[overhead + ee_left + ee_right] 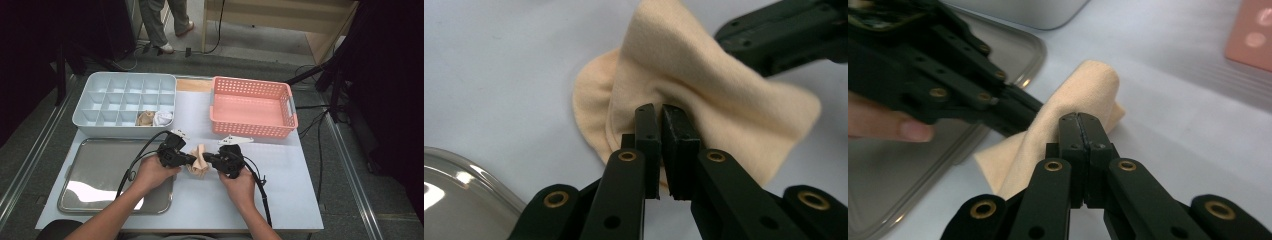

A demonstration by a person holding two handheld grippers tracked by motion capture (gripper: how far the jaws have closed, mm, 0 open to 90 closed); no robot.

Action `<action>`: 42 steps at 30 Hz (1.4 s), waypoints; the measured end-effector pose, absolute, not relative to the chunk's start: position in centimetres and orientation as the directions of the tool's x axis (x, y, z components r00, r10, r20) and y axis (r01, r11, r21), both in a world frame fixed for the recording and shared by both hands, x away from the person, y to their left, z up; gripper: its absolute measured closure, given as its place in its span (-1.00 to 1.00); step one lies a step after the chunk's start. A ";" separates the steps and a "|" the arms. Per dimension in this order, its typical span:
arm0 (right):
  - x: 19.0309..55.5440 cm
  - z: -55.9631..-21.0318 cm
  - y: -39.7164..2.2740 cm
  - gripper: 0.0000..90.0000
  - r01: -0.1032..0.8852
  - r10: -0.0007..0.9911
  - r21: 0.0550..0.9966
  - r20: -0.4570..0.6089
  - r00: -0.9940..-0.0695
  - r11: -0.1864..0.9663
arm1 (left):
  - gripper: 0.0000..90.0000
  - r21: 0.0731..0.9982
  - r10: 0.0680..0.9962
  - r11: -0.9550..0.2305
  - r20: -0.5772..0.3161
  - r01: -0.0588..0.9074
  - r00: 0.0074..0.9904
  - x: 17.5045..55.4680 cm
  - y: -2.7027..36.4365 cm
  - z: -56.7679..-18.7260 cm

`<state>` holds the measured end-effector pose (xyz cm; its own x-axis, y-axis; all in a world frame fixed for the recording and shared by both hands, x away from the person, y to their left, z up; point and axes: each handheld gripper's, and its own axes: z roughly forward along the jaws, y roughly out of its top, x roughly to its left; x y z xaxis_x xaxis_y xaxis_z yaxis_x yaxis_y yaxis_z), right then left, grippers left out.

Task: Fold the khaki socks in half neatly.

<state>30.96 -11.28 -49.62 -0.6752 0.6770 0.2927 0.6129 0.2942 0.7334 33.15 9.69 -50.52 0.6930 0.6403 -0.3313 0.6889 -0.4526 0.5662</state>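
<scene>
A beige cloth point(199, 161) lies bunched on the white table between my two grippers, just right of the metal tray. My left gripper point(193, 160) comes in from the left and is shut on one fold of the cloth point(684, 65); its jaws point(659, 114) pinch the fabric at their tips. Opposite it, my right gripper point(206, 159) is shut on the other side, with the cloth point(1088, 85) draped over its tips point(1080, 120). The cloth is pulled up into a ridge between them. Each gripper view shows the other gripper: the left gripper point(948, 75) and the right gripper point(784, 35).
A shiny metal tray point(95, 170) lies at front left. Behind it stands a pale divided box point(110, 131) holding a rolled beige cloth point(145, 118) and a white one point(163, 118). An empty pink basket point(250, 130) sits at back right. A person's legs point(160, 25) stand beyond the table.
</scene>
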 end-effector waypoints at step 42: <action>28.6 -49.9 -9.0 0.99 0.523 0.616 0.756 0.205 -0.761 0.394 | 0.90 0.602 0.648 -0.398 -0.349 0.692 0.677 33.4 10.4 -49.3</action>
<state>28.57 -9.03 -49.85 -0.7607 0.6158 0.2050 0.5228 0.3941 0.7559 33.42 10.40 -49.28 0.6767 0.6481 -0.3493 0.6922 -0.3983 0.6019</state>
